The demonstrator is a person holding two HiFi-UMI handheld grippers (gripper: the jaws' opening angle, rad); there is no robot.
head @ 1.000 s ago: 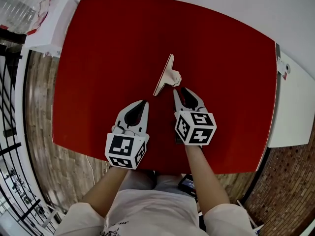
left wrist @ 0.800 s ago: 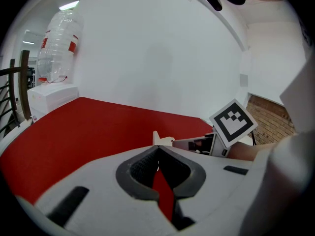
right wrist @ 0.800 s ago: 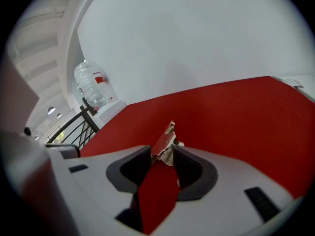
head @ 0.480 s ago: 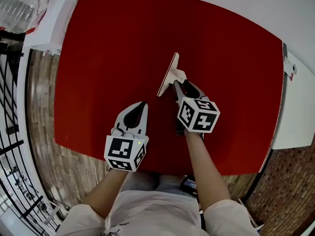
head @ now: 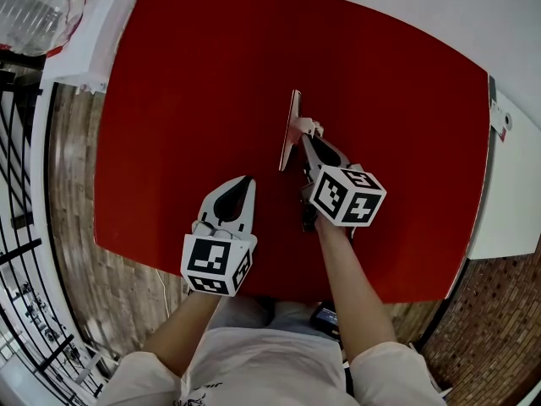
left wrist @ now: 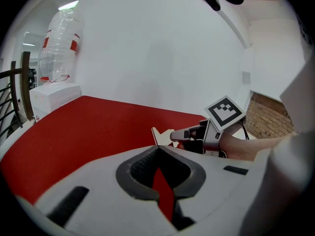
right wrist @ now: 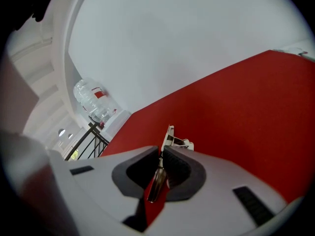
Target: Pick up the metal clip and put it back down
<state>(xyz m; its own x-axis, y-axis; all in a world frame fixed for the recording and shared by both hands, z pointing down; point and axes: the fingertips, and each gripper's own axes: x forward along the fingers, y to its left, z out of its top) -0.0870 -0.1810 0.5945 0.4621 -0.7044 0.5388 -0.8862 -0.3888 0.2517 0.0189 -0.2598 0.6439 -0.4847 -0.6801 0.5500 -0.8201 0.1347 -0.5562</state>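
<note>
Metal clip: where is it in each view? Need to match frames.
Head view: metal clip mid-table, its handle in the right gripper, whose jaws just closed on it.
Left gripper view: metal clip centre, just above the jaws.
Right gripper view: metal clip centre, handle between the jaws.
Shared landmark: clear bottle, left side.

a red counter (head: 186, 91) stood by a white wall. a clear plastic bottle (left wrist: 59, 45) stood at a white box (left wrist: 51, 96) near a black railing (head: 15, 150).

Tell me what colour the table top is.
The table top is plain red, clearest in the head view.
</note>
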